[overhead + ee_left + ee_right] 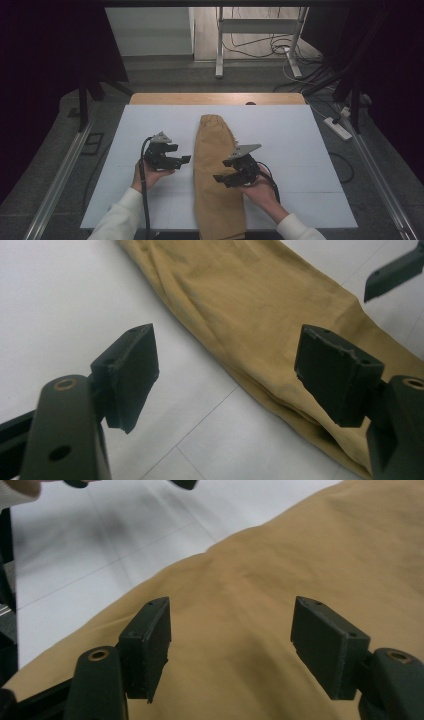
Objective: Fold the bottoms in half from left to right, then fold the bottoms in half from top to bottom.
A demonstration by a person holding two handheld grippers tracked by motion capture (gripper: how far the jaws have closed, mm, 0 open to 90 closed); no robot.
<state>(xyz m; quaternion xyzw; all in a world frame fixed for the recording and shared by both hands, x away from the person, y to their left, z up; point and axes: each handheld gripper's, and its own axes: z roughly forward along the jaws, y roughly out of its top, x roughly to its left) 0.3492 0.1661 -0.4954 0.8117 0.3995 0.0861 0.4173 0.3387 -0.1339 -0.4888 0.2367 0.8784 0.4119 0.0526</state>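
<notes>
Both tongs, left [184, 159] and right [220, 178], stand spread and empty; next pinch the trousers' [216, 165] edge squarely, fold them evenly on the counter [300, 145].

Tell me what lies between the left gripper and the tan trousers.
Only bare white table separates the left gripper from the tan trousers, seen in the high view.

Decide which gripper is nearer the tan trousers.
Right. The right gripper hangs open over the trousers; the left gripper is open above the white table just beside their edge.
</notes>
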